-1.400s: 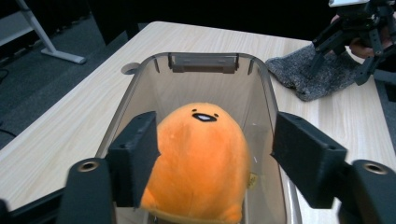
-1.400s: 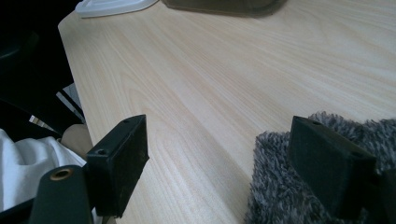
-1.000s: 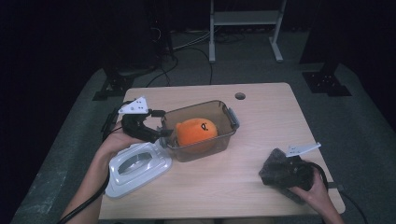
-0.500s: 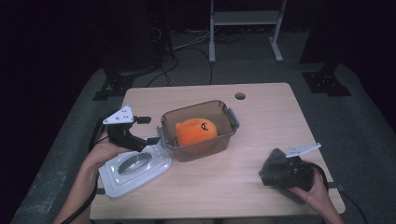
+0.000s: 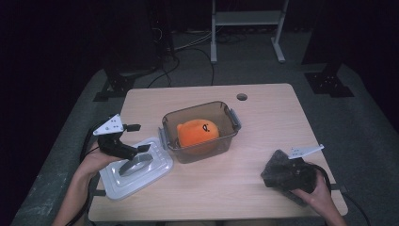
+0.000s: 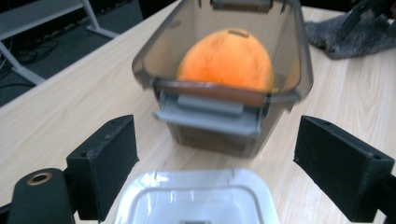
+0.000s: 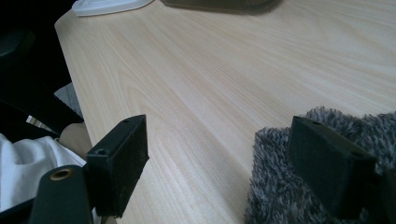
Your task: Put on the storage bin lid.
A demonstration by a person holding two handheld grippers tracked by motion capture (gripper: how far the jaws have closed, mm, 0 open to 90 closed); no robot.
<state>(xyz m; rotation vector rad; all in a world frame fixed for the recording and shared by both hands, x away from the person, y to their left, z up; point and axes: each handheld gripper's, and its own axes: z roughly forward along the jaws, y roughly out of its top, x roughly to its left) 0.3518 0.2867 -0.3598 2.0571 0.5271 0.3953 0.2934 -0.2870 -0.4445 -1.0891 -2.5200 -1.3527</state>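
High view w/ both gripper views. The left gripper hung over the white lid, which lay flat on the table just beside the smoke-tinted clip-lock container. Its fingers stood wide apart w/ nothing between them, straddling the lid's near edge, prob. lined up to grasp it. The container sat open w/ an orange plush toy inside; its grey latch hung down on the end facing the lid, so closing looked like the step in hand, not yet done. The right gripper rested at the table's near right corner, well apart from the container, on a grey fuzzy cloth. Its fingers were also spread: one over bare wood, the other on the cloth's pile, clamping nothing, apparently parked clear.
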